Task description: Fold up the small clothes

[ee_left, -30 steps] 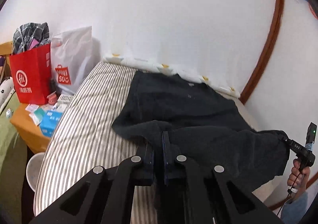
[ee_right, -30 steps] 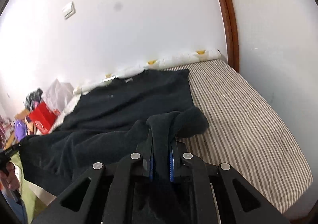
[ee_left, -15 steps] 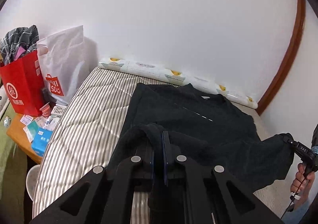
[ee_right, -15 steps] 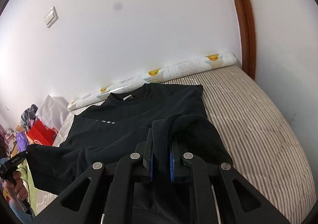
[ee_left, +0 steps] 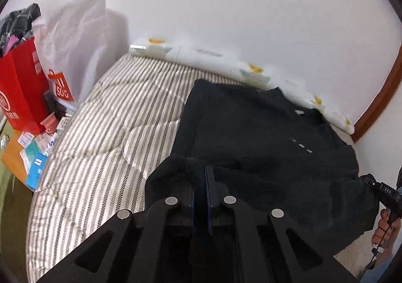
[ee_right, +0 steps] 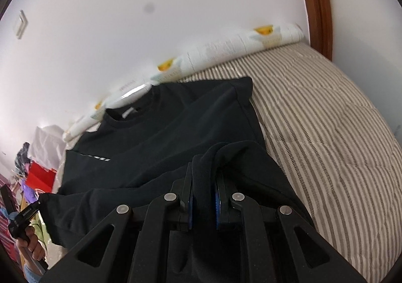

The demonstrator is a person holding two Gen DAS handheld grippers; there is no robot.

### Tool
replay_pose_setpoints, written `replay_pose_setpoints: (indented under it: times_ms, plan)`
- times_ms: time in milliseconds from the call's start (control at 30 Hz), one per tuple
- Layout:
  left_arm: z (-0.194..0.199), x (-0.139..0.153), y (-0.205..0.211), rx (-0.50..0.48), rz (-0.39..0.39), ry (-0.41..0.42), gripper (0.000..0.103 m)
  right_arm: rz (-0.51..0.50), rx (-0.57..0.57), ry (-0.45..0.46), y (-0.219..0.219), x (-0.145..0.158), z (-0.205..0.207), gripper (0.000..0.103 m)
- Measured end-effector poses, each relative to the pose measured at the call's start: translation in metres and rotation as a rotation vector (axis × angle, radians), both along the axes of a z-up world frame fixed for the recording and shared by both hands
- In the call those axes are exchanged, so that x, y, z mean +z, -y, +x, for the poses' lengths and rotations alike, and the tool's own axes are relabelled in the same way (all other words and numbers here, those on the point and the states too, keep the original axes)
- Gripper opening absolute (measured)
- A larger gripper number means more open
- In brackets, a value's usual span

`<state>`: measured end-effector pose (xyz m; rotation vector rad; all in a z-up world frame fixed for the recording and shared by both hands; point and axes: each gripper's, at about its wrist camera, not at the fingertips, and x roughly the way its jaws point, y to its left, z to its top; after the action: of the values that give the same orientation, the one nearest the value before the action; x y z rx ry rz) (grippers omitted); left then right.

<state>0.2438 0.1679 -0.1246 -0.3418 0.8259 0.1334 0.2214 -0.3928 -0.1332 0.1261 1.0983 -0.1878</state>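
A striped quilted mattress (ee_left: 105, 137) carries a black T-shirt (ee_left: 251, 127), collar toward the wall. Its lower hem is lifted off the mattress, one corner pinched tight in the left gripper (ee_left: 200, 182) and the other clamped in the right gripper (ee_right: 203, 182). Beside the mattress stands a white plastic bag (ee_left: 75, 39) with a red logo and a red paper bag (ee_left: 20, 87).

Both wrist views look steeply down along own fingers, close over the striped bed (ee_left: 105, 132); share black shirt (ee_right: 176, 127).
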Motion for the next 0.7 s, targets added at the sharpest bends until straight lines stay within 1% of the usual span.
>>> replay_pose_setpoints:
  times_ms: [167,267,300,367,433,500,600,667,700]
  plan:
    - [0.005,-0.008,0.001,-0.011,0.007,-0.027,0.010,-0.040,-0.003,-0.066,0.002,-0.021,0.008,0.013]
    - [0.003,-0.007,0.003,-0.027,0.011,-0.029,0.010,-0.033,0.012,-0.079,0.002,-0.021,0.006,0.019]
    - [0.002,-0.006,0.004,-0.033,0.013,-0.031,0.012,-0.025,0.021,-0.082,0.001,-0.019,0.005,0.026]
    - [-0.003,-0.003,0.006,-0.046,0.018,-0.037,0.017,-0.002,0.051,-0.088,-0.001,-0.011,0.000,0.043]
    - [-0.011,0.001,0.008,-0.063,0.021,-0.035,0.022,-0.018,0.079,-0.081,-0.004,0.001,-0.012,0.050]
    - [-0.022,0.004,0.008,-0.076,0.016,-0.023,0.023,-0.068,0.109,-0.071,-0.009,0.013,-0.028,0.051]
    - [-0.041,0.007,0.004,-0.081,0.000,-0.014,0.025,-0.095,0.139,-0.052,-0.010,0.029,-0.052,0.051]
    - [-0.054,0.009,-0.002,-0.077,-0.013,-0.004,0.031,-0.118,0.120,-0.014,-0.007,0.041,-0.068,0.051]
    - [-0.062,0.009,-0.005,-0.073,-0.017,0.001,0.037,-0.134,0.101,-0.001,-0.003,0.047,-0.076,0.051]
